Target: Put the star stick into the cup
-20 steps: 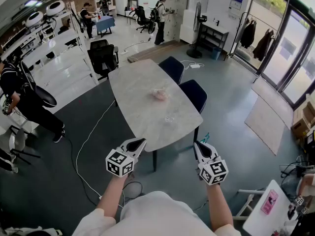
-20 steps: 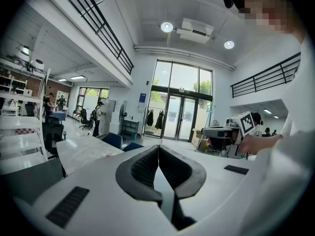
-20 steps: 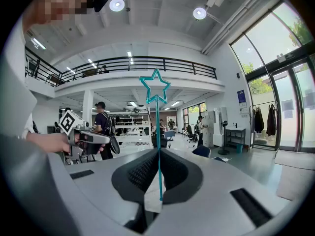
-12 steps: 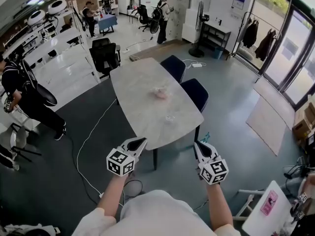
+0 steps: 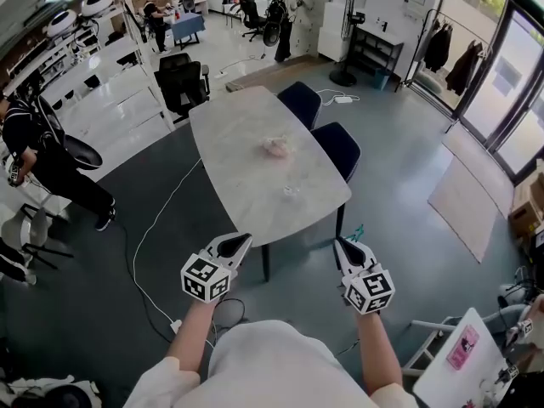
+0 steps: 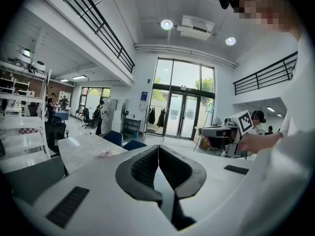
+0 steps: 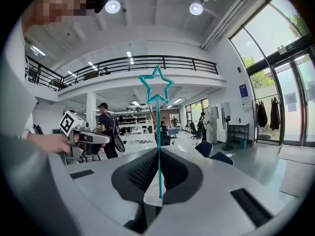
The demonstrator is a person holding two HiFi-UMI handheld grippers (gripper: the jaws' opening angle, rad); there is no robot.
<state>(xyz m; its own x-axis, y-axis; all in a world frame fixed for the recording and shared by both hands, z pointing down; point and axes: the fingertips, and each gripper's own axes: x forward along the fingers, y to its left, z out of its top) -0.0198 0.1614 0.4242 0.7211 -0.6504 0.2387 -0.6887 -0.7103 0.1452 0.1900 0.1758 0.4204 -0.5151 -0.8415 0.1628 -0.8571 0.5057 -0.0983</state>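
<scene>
Office floor with a pale table (image 5: pixel 238 151); what may be the cup (image 5: pixel 291 193) sits near its closest edge. Right gripper (image 5: pixel 350 250) clamps the teal star stick (image 7: pixel 158 132); left gripper (image 5: pixel 236 245) clenched, empty

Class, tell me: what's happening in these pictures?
A person carries two grippers and stands short of a grey table. The right gripper is shut on a teal star stick, which stands upright between its fingers. The left gripper is shut and empty.

Pale table (image 5: pixel 242 155), pink wad (image 5: pixel 276 147), small clear object (image 5: pixel 291 193)
</scene>
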